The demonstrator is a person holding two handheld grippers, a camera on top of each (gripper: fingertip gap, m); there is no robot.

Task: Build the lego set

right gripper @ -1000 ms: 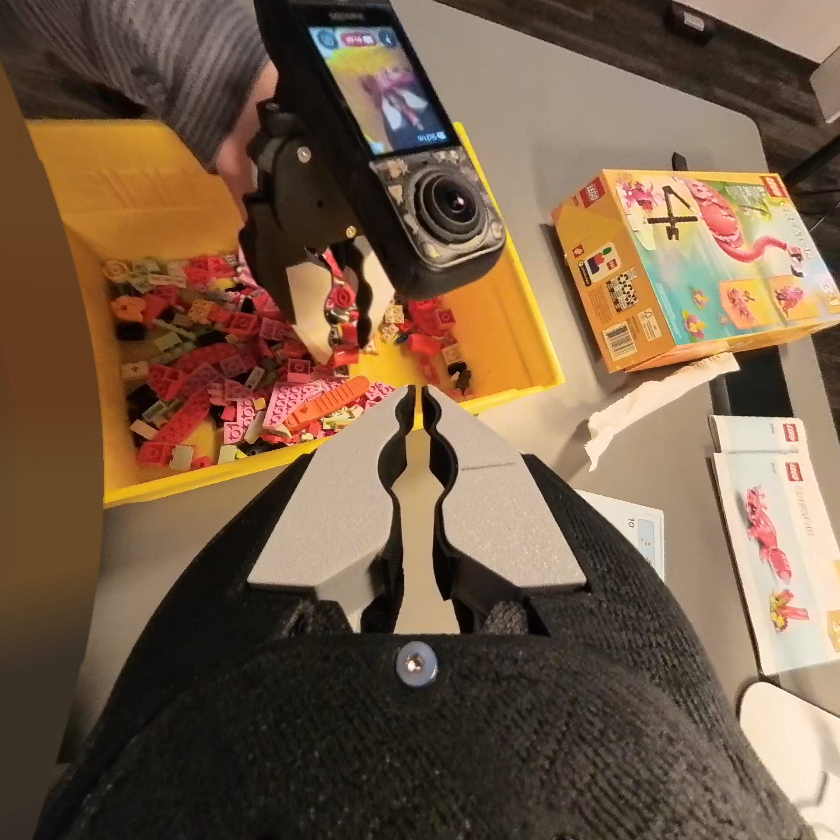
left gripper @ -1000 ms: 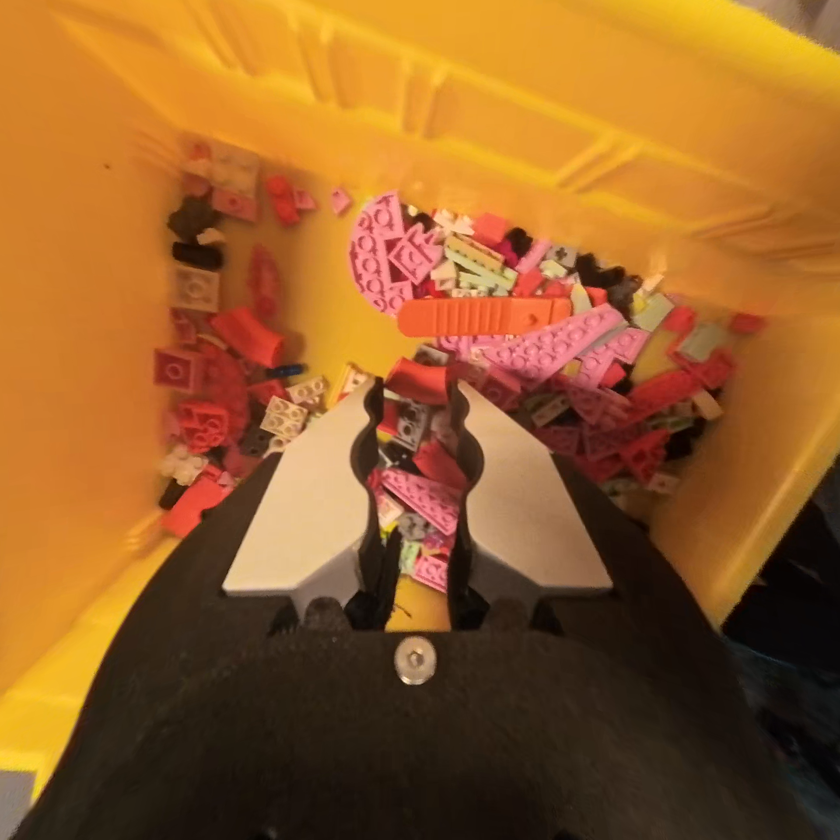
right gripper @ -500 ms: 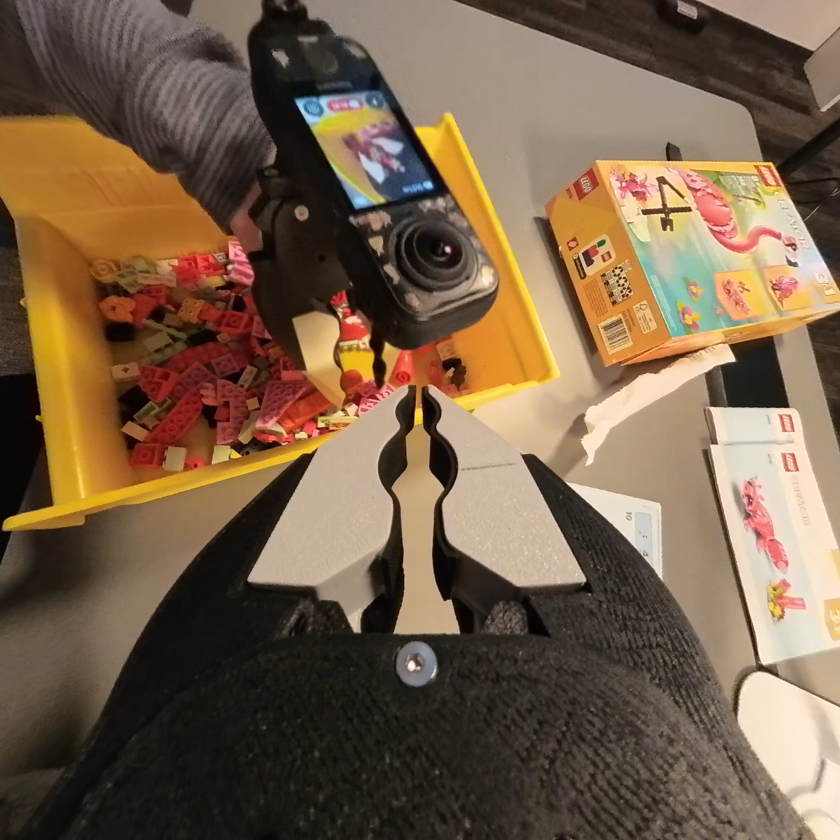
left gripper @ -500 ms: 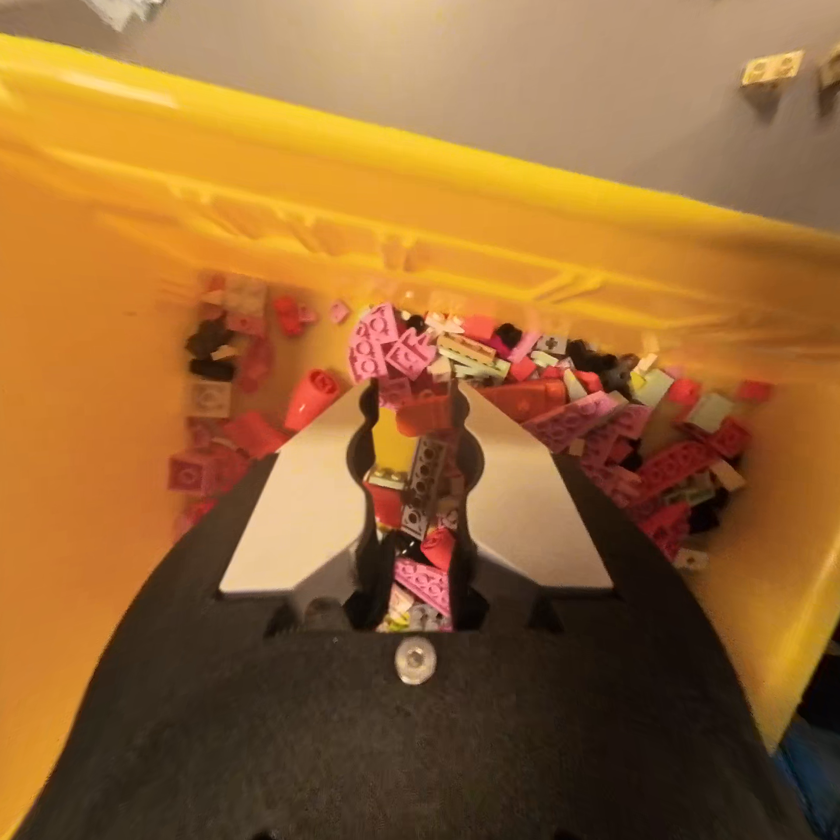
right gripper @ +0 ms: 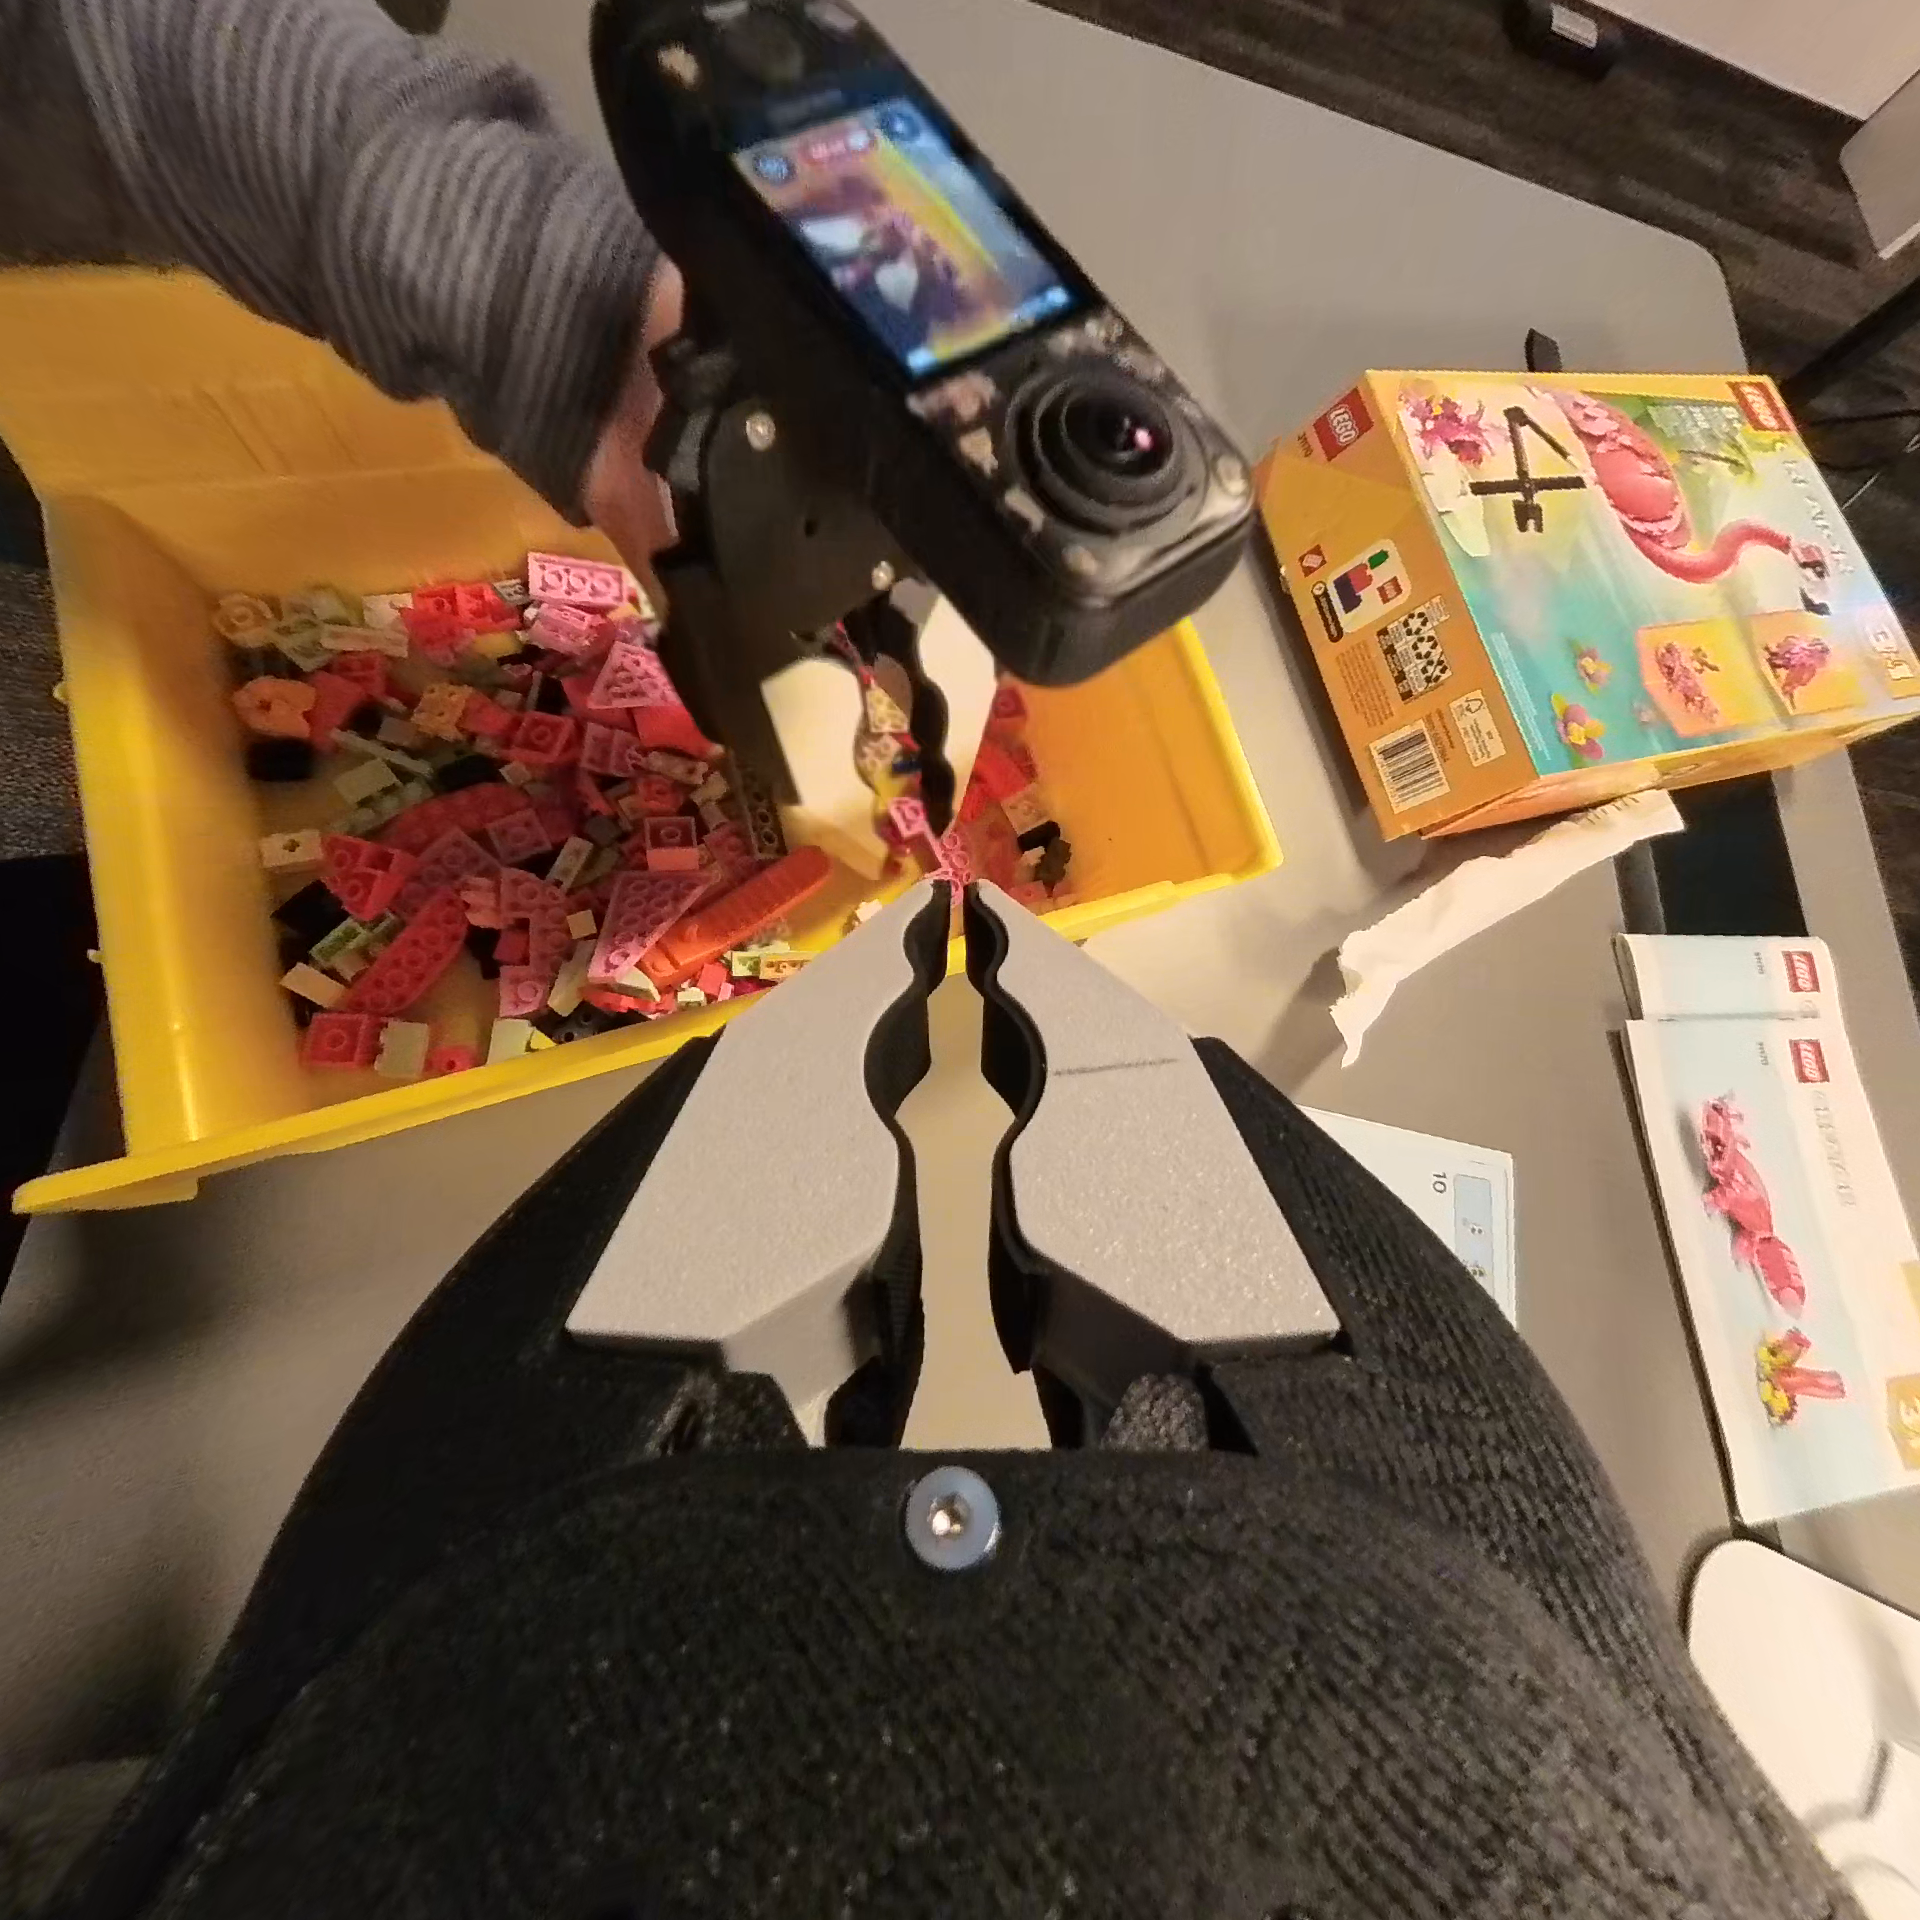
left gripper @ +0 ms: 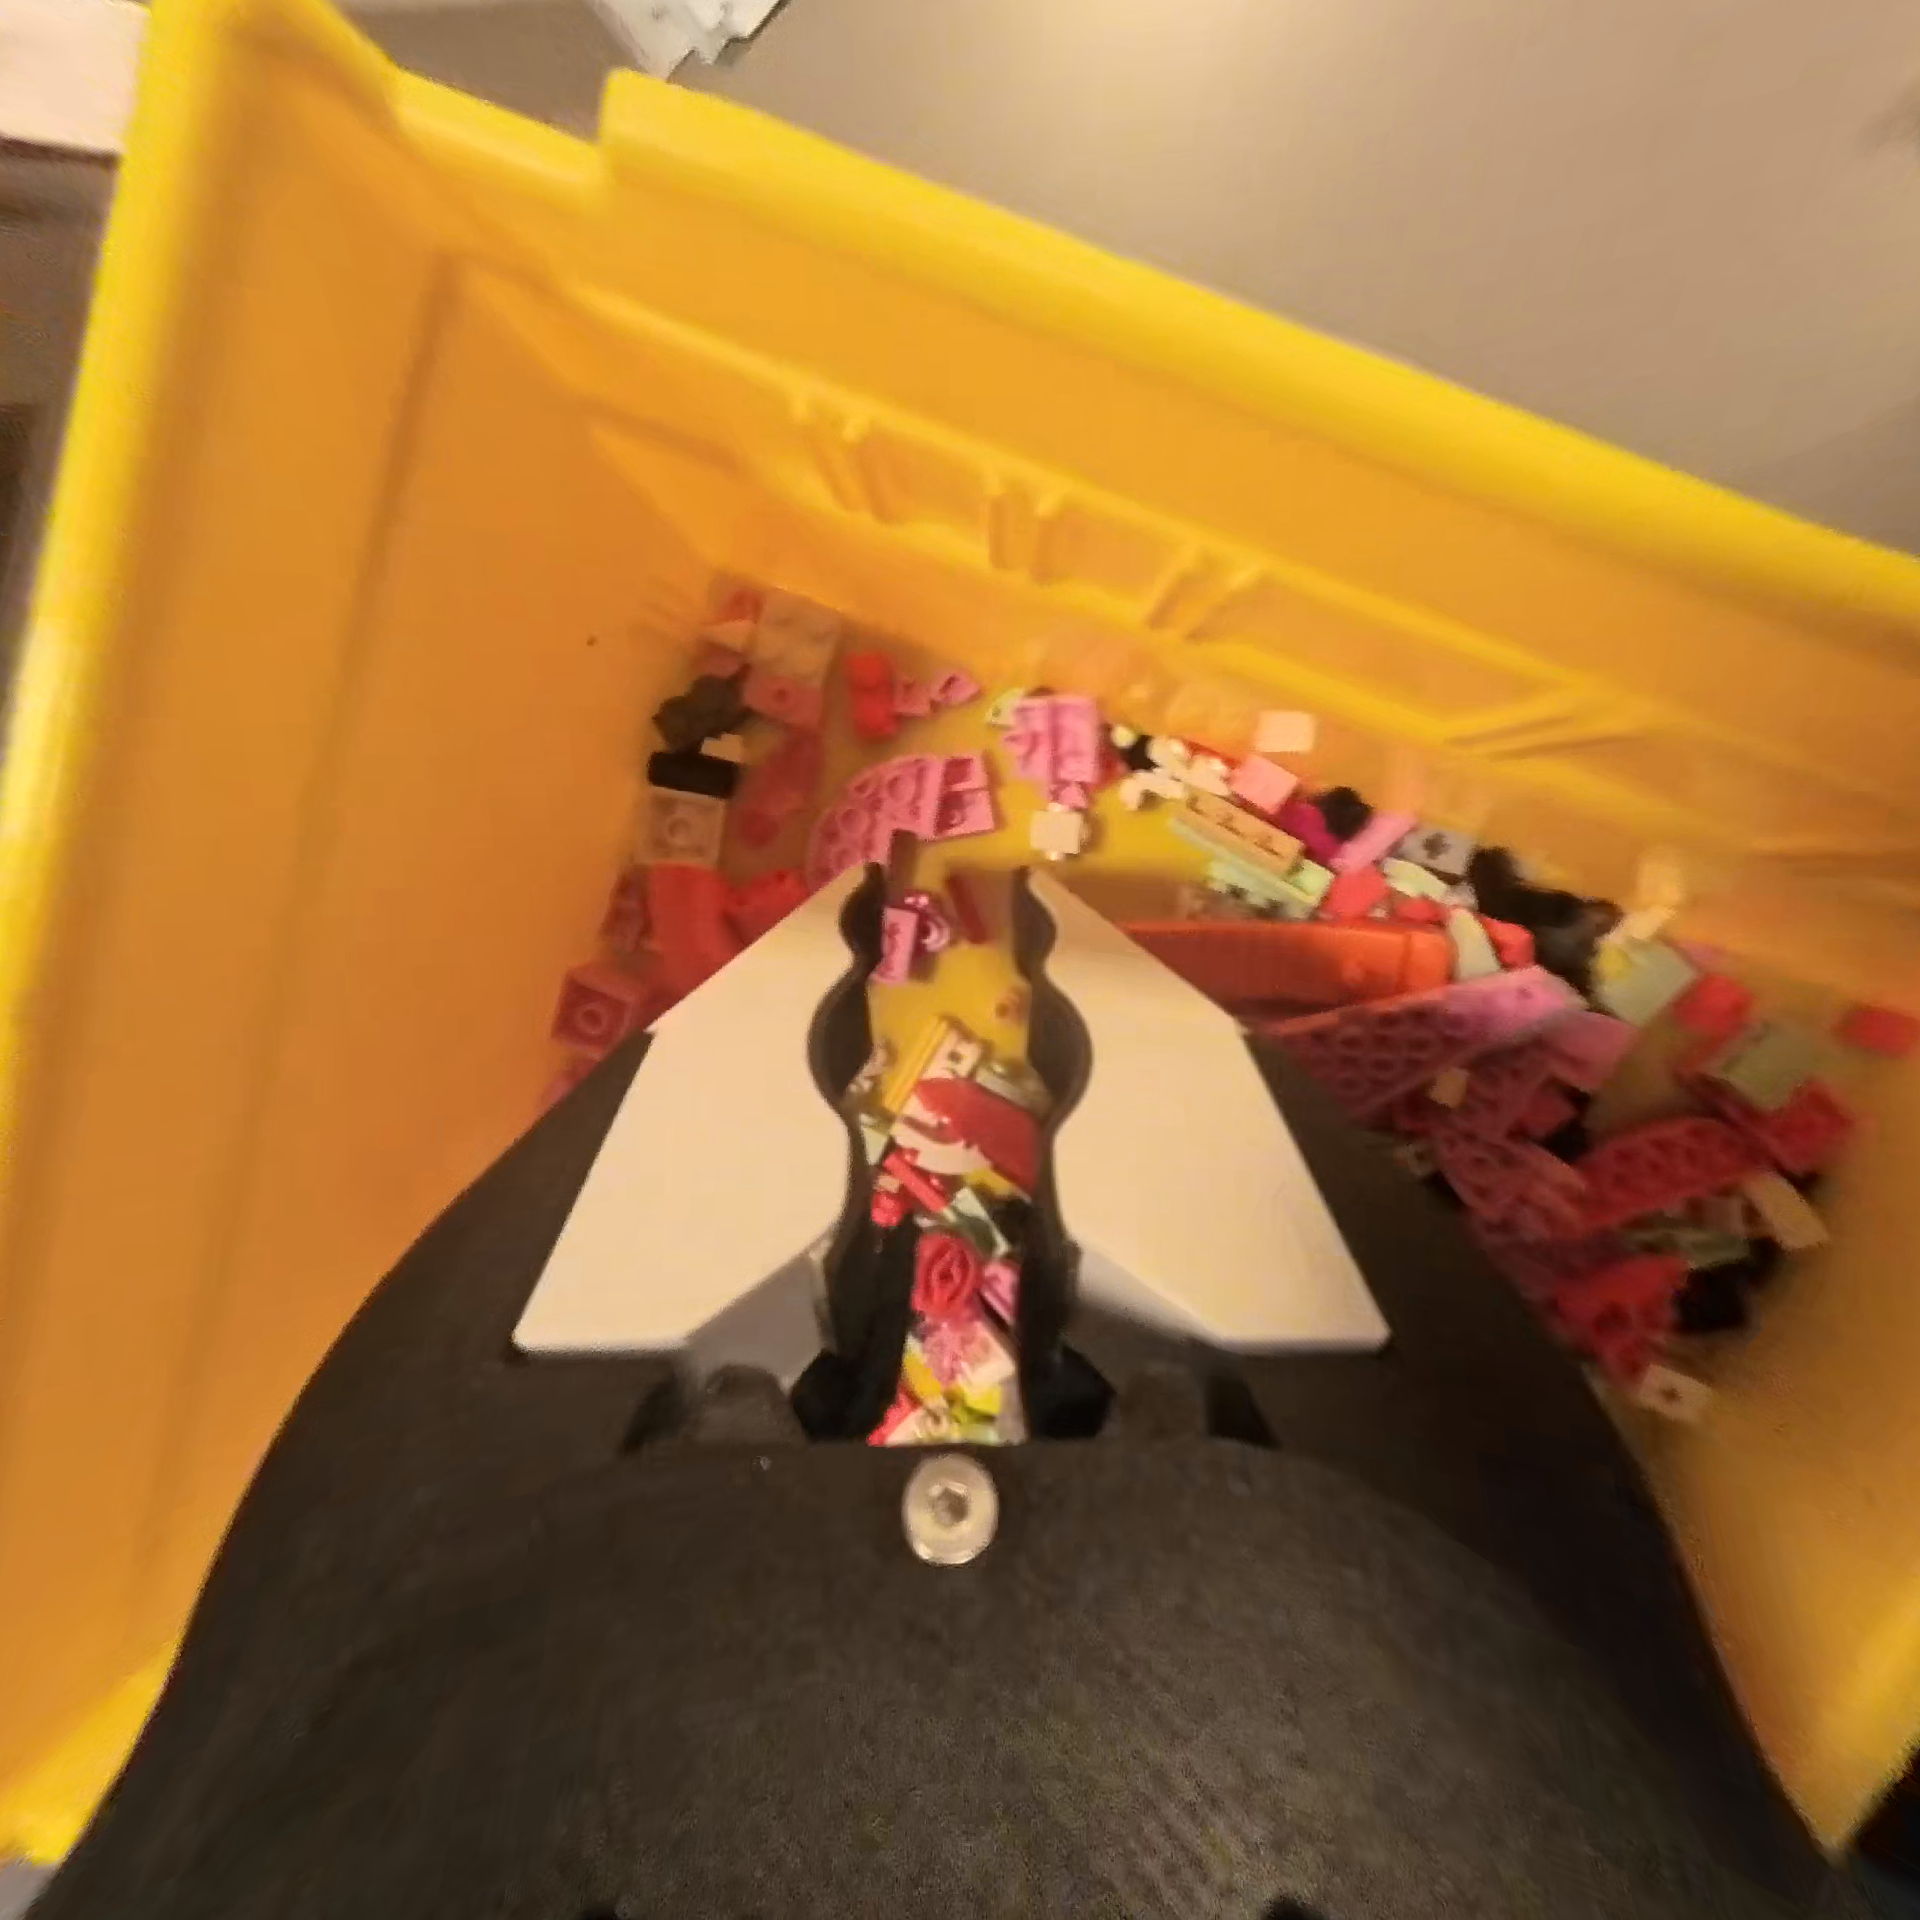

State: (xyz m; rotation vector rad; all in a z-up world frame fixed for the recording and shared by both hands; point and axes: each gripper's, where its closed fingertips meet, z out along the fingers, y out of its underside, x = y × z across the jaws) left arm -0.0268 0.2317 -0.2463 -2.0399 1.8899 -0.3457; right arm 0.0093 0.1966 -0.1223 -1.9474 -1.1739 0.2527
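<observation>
My left claw [left gripper: 956, 883] hangs inside the yellow bin [left gripper: 312, 623], above its pile of bricks [left gripper: 1558, 1091]. Its tips are partly closed on a small pink brick [left gripper: 909, 940]. The brick lies against the left finger [left gripper: 727, 1091], with a dark red piece beside it toward the other finger. The view is blurred, so the far contact is hard to make out. Below the claw the bin floor shows yellow, with a round pink plate [left gripper: 883, 821] just past the tips and a long orange tool [left gripper: 1299, 956] to the right.

My right claw [right gripper: 954, 904] is clenched, tips together with nothing between them. It hovers over the grey counter [right gripper: 1351, 312], just outside the bin's near rim. From this view the left claw stands right ahead of it, over the near corner of the bin, the pink brick at its tips. A black camera [right gripper: 1039, 416] is mounted on the left claw, and a grey striped sleeve [right gripper: 312, 187] shows behind it.

On the counter to the right lie a colourful box [right gripper: 1558, 582], a torn scrap of white paper [right gripper: 1455, 925] and two booklets [right gripper: 1766, 1195], all well apart from both claws.
</observation>
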